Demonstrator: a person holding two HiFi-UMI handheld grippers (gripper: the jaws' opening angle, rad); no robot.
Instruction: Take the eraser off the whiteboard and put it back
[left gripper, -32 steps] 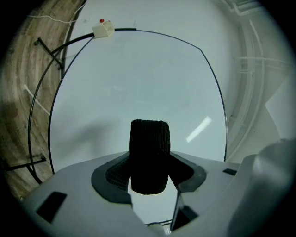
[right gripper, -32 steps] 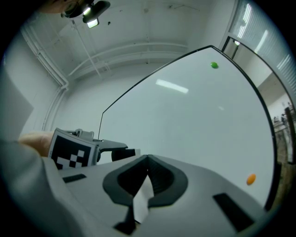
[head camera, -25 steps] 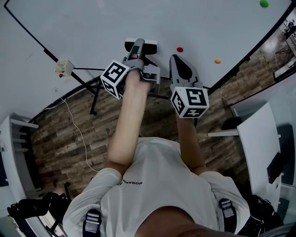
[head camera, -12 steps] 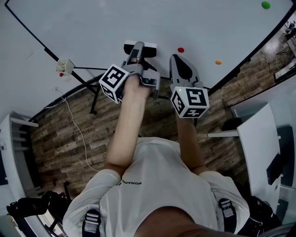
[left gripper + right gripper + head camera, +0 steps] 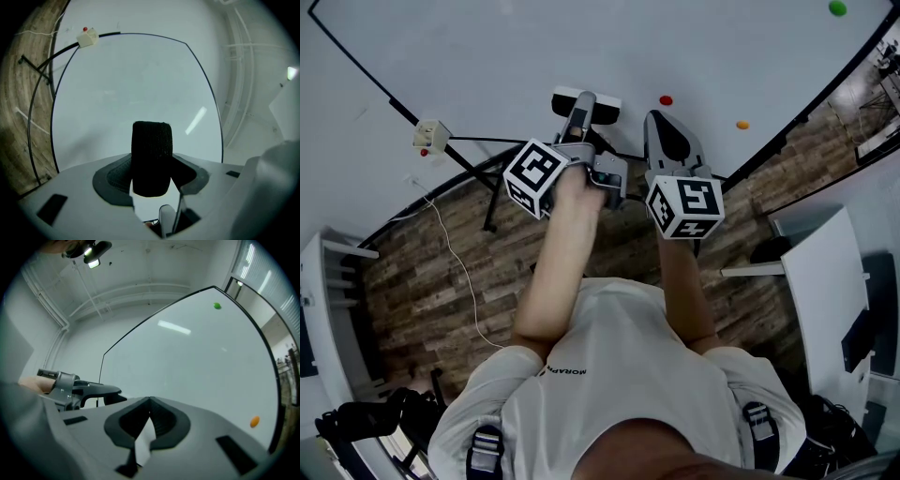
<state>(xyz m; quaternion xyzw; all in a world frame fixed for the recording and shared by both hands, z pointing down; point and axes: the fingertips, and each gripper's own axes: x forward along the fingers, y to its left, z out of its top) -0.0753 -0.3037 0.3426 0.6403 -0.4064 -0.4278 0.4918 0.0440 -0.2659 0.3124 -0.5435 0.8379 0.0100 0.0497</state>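
The eraser [image 5: 605,110], white-backed with black felt [image 5: 151,150], sits crosswise between the jaws of my left gripper [image 5: 584,105], which is shut on it. It is held at the whiteboard [image 5: 487,52], near the lower edge; whether the felt touches the board I cannot tell. In the left gripper view the felt stands upright between the two dark pads [image 5: 112,176]. My right gripper [image 5: 657,122] hangs just right of it, shut and holding nothing, its tip [image 5: 150,401] aimed at the board. The left gripper [image 5: 96,391] also shows at the left of the right gripper view.
On the board are a red magnet [image 5: 666,99], an orange magnet [image 5: 742,124] and a green magnet [image 5: 835,7]. A small beige box [image 5: 430,137] sits on the board's frame. Black stand legs [image 5: 483,178], a white cable and a white desk [image 5: 825,272] stand on the wood floor.
My left gripper has rolled a little, tilting the eraser with it and drawing it slightly back from the board's edge. The right gripper has stayed where it was.
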